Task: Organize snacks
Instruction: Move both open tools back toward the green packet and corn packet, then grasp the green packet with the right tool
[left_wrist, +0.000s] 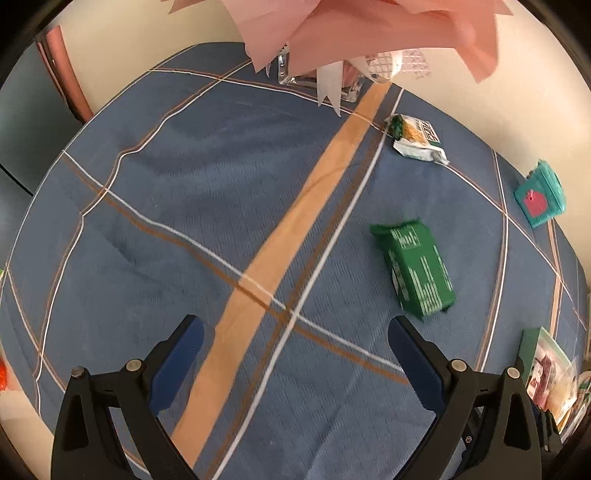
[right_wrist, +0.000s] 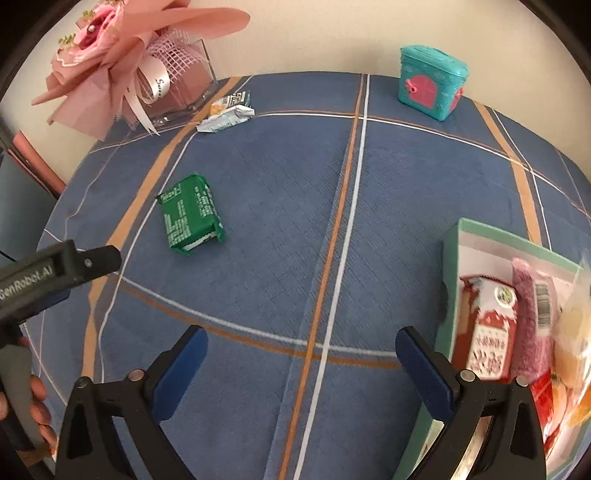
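A green snack pack (left_wrist: 417, 267) (right_wrist: 190, 215) lies flat on the blue checked tablecloth (left_wrist: 221, 206) (right_wrist: 280, 206). A white-and-green snack pack (left_wrist: 417, 138) (right_wrist: 227, 112) lies farther back by the vase. A green-rimmed box (right_wrist: 452, 251) (left_wrist: 528, 343) at the right holds several snack packs, among them a red one (right_wrist: 489, 332). My left gripper (left_wrist: 295, 334) is open above the cloth, left of and nearer than the green pack. My right gripper (right_wrist: 301, 345) is open too, its right finger beside the box wall. Neither holds anything.
A clear vase with a pink paper bouquet (right_wrist: 122, 62) (left_wrist: 369, 33) stands at the back of the table. A teal toy case with a pink door (right_wrist: 430, 83) (left_wrist: 541, 195) sits at the back right. The left tool and the hand (right_wrist: 35, 398) holding it show at left.
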